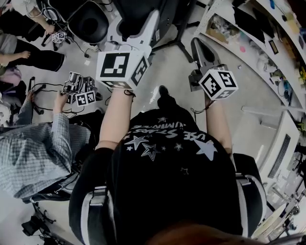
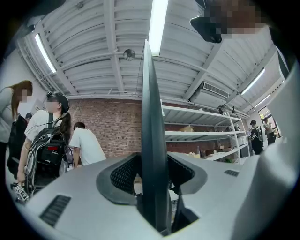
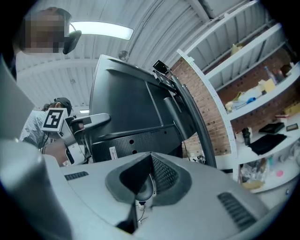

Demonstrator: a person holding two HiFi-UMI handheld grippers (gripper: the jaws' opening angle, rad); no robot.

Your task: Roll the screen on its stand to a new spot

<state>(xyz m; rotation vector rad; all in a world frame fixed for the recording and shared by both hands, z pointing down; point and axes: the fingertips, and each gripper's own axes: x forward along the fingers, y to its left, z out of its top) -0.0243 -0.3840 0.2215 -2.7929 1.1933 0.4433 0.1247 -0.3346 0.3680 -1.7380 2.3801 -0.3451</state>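
Observation:
The black screen (image 3: 136, 108) stands on its wheeled stand, and the right gripper view shows its back. In the head view the screen (image 1: 143, 12) is straight ahead, with a stand leg (image 1: 179, 45) on the floor. My left gripper (image 2: 152, 164) is shut on the screen's thin side edge (image 2: 151, 117), which runs upright between the pads. In the head view the left gripper (image 1: 149, 26) reaches that edge. My right gripper (image 3: 149, 180) is closed round a dark rounded bar (image 3: 145, 187) low on the stand. The right gripper (image 1: 202, 48) is right of the leg.
White shelving (image 1: 248, 43) full of small items runs along the right. A person in a checked shirt (image 1: 38, 153) sits on the floor at the left beside spare marker grippers (image 1: 81, 91) and cables. A black round seat (image 1: 88, 21) stands left of the screen.

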